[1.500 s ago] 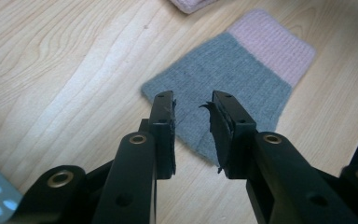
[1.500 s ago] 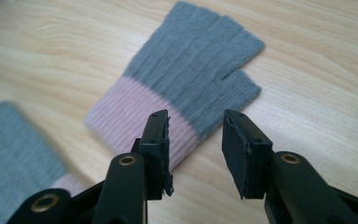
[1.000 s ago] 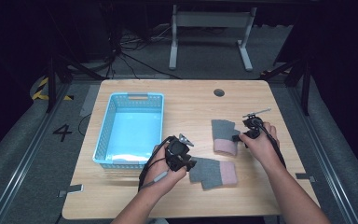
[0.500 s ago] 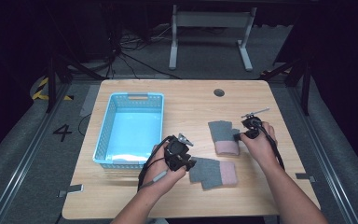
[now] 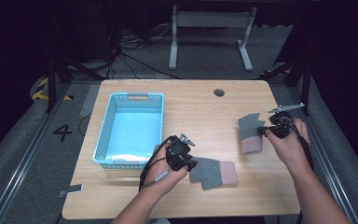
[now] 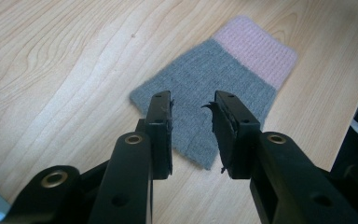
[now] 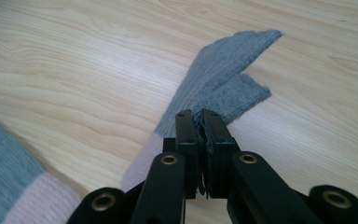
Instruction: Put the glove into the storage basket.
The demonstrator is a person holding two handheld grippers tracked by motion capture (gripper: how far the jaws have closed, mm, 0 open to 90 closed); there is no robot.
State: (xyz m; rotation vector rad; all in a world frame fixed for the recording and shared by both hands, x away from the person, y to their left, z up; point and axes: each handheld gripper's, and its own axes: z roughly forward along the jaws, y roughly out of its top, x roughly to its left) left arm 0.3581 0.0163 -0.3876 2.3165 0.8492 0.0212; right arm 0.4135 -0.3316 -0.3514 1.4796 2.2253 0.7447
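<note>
Right of the blue basket (image 5: 103, 133) | far sock (image 5: 251, 133): pinched at its grey edge by the right gripper (image 5: 264, 130), jaws just closing, likely for lifting; long axis front-back, pink cuff toward person | near sock (image 5: 213, 171): flat, cuff away from basket; left gripper (image 5: 193, 164) part-open, empty.
</note>
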